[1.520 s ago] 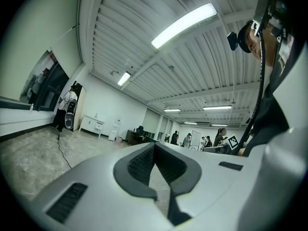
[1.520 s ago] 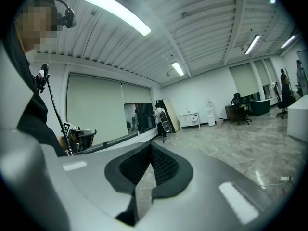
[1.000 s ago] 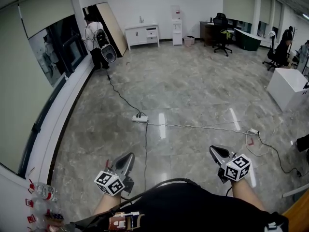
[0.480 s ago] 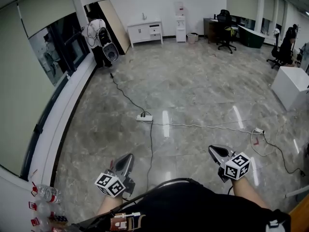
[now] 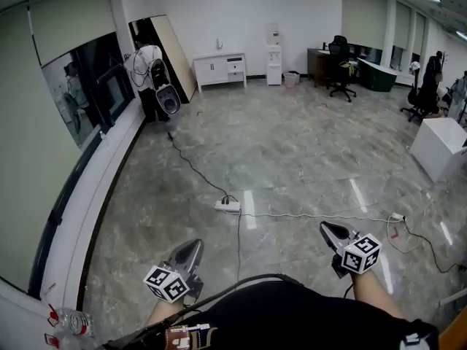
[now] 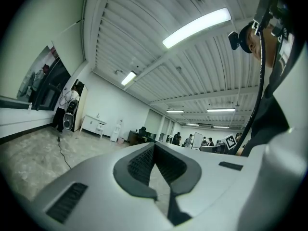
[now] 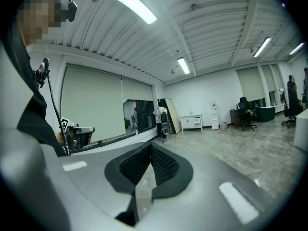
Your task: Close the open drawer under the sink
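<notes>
Both tools are held low in front of the person, above a polished stone floor (image 5: 292, 144).

**Left tool** (image 5: 193, 246)
- Its jaws are fully together; in the left gripper view the dark pads (image 6: 139, 165) meet at the tip.
- Nothing is between them.
- Its marker cube (image 5: 165, 282) faces up and sits close to the person's body.

**Right tool** (image 5: 325, 227)
- Its jaws are fully together; in the right gripper view the pads (image 7: 166, 166) converge to a closed tip.
- It holds nothing.
- Its marker cube (image 5: 361, 254) sits just behind the jaws.

**Task item**
- A white cabinet (image 5: 217, 70) with drawers in its right half stands against the far wall, well apart from both tools.
- At this range it cannot be told whether this unit carries the sink, or whether one of its drawers stands open.
- No other view shows a drawer more clearly.

**Surroundings**
- A power strip (image 5: 228, 205) lies on the floor ahead of the tools, between them and the cabinet.
- One cable (image 5: 191, 165) runs from it toward the far left corner; another (image 5: 314, 216) runs to the right.
- A water dispenser (image 5: 273, 46) stands just right of the cabinet.
- An office chair (image 5: 338, 60) stands farther right, beside a dark table (image 5: 319, 55).
- A person (image 5: 146, 68) stands near the left wall.
- A plastic bottle (image 5: 73, 320) lies at the lower left edge.
</notes>
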A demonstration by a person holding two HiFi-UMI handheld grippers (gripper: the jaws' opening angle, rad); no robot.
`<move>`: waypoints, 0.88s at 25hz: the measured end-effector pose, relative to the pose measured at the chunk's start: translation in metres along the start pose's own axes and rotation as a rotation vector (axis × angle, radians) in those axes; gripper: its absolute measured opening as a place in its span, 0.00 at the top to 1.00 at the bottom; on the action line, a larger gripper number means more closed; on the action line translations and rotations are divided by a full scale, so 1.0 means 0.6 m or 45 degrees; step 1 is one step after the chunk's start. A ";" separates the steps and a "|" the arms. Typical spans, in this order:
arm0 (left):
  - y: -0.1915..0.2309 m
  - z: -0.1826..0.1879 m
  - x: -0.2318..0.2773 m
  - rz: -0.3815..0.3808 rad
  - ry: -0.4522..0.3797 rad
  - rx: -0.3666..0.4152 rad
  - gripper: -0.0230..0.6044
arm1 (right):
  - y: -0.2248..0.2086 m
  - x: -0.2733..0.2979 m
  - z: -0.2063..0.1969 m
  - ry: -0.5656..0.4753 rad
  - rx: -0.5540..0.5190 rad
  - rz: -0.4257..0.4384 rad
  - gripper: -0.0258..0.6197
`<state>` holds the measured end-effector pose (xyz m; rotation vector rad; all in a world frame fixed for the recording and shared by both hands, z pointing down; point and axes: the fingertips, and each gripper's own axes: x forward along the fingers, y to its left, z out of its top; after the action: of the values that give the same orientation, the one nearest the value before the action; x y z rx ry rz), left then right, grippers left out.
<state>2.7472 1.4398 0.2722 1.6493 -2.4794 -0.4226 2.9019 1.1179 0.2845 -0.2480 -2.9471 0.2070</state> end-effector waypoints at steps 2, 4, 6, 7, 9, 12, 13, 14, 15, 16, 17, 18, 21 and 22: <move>0.054 0.018 -0.008 0.003 -0.003 0.001 0.97 | 0.020 0.055 0.009 -0.006 -0.002 0.007 0.96; 0.095 0.028 -0.009 0.009 -0.008 0.000 0.97 | 0.028 0.102 0.011 0.005 0.003 0.015 0.96; 0.127 0.030 -0.007 0.026 -0.013 -0.013 0.97 | 0.027 0.138 0.009 0.026 0.013 0.027 0.96; 0.140 0.029 -0.005 0.038 -0.014 -0.025 0.97 | 0.025 0.153 0.008 0.039 0.013 0.034 0.96; 0.165 0.023 -0.004 0.062 -0.009 -0.050 0.97 | 0.019 0.180 0.009 0.060 0.012 0.045 0.96; 0.203 0.008 0.004 0.095 0.008 -0.081 0.96 | 0.003 0.227 0.010 0.078 0.020 0.062 0.96; 0.214 0.004 0.012 0.106 0.012 -0.088 0.97 | -0.005 0.243 0.011 0.082 0.022 0.073 0.96; 0.222 0.002 0.024 0.116 0.015 -0.092 0.97 | -0.016 0.259 0.011 0.085 0.024 0.085 0.96; 0.228 0.001 0.039 0.125 0.017 -0.093 0.97 | -0.030 0.274 0.011 0.088 0.026 0.098 0.96; 0.232 0.001 0.056 0.134 0.018 -0.091 0.97 | -0.046 0.287 0.011 0.092 0.029 0.112 0.96; 0.234 0.001 0.075 0.144 0.021 -0.084 0.97 | -0.065 0.301 0.011 0.094 0.034 0.125 0.96; 0.235 0.001 0.096 0.154 0.022 -0.075 0.97 | -0.086 0.313 0.012 0.093 0.038 0.140 0.96; 0.241 0.010 0.171 0.200 0.007 -0.052 0.97 | -0.163 0.352 0.027 0.084 0.032 0.188 0.96; 0.244 0.014 0.200 0.218 -0.008 -0.055 0.97 | -0.192 0.366 0.036 0.087 0.025 0.202 0.96</move>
<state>2.5691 1.3840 0.3035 1.4079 -2.5701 -0.4567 2.6675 1.0417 0.3170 -0.4770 -2.8574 0.2438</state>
